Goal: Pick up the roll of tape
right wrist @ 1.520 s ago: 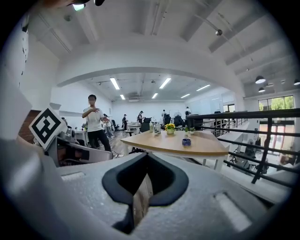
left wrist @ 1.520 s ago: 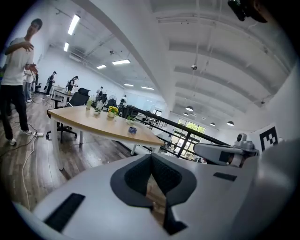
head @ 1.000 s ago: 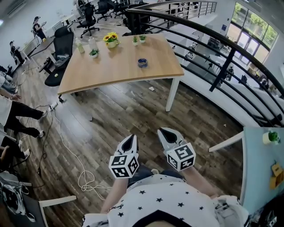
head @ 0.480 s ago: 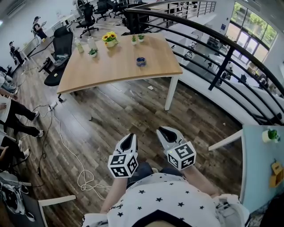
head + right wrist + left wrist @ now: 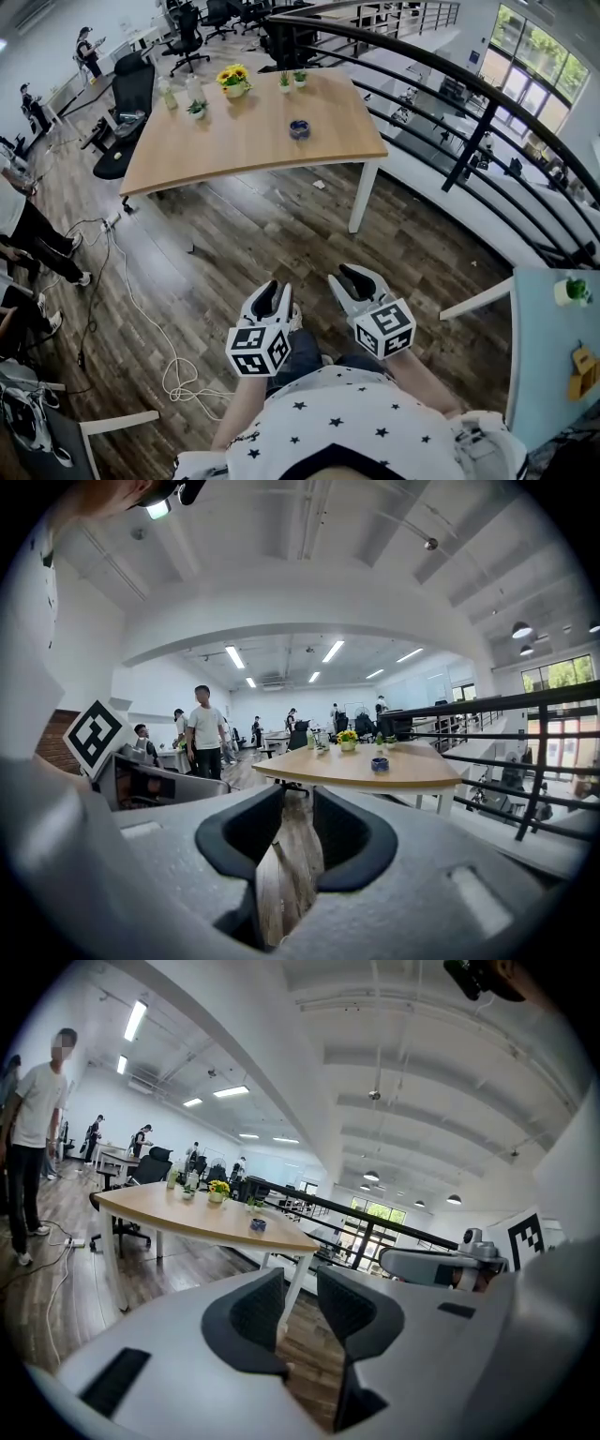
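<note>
The tape (image 5: 300, 129) — a small dark-blue roll — lies flat on the table (image 5: 234, 155), right of the middle and nearer the right edge than the left, with bare wood all round it. Flowers (image 5: 234, 81) stand by the far edge, well apart from it.

Both grippers are held close to the person's body over the floor (image 5: 234, 244), well short of the table's near edge. The left gripper (image 5: 269, 298) and the right gripper (image 5: 353, 279) have both just been opening. Their jaws stand apart, the left wider, with only floor showing between them.

The step in hand looks like the very start — readying the tools before any approach. The next move calls for walking up to the near edge, reaching one gripper over the roll and closing across its rim.
</note>
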The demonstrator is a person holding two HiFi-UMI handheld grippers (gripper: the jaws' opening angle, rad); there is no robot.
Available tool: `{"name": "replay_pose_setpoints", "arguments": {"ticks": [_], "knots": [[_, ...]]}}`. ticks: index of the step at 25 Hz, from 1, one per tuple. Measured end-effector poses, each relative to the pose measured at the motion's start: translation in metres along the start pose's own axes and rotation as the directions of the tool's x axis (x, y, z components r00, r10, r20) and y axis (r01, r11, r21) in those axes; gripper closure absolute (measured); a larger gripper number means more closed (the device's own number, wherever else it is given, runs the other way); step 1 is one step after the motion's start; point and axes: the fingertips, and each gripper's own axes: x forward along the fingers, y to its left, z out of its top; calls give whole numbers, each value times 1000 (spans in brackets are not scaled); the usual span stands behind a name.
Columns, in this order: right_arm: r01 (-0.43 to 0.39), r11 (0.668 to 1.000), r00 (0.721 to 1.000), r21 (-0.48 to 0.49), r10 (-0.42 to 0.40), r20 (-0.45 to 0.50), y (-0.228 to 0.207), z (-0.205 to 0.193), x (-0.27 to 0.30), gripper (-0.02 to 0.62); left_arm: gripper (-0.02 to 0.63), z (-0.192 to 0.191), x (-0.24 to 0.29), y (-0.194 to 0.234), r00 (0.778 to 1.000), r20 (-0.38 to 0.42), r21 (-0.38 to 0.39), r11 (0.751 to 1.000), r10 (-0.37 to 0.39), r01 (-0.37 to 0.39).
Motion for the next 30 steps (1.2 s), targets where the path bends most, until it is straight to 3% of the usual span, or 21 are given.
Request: {"name": "replay_pose_setpoints", "arguments": {"ticks": [11, 22, 30], "knots": [[-7, 1000, 1000, 11, 7, -14, -29, 9, 49, 417, 452, 23, 42, 29, 1000, 17, -10, 1000, 12, -12], [19, 999, 1000, 28, -19, -4, -79, 33, 129, 399, 446, 66, 119, 73, 1000, 17, -3, 1000, -10, 10], [38, 999, 999, 39, -38, 3, -117, 74, 190, 396, 445, 111, 176, 103, 1000, -1, 1, 1000, -28, 28]]}}
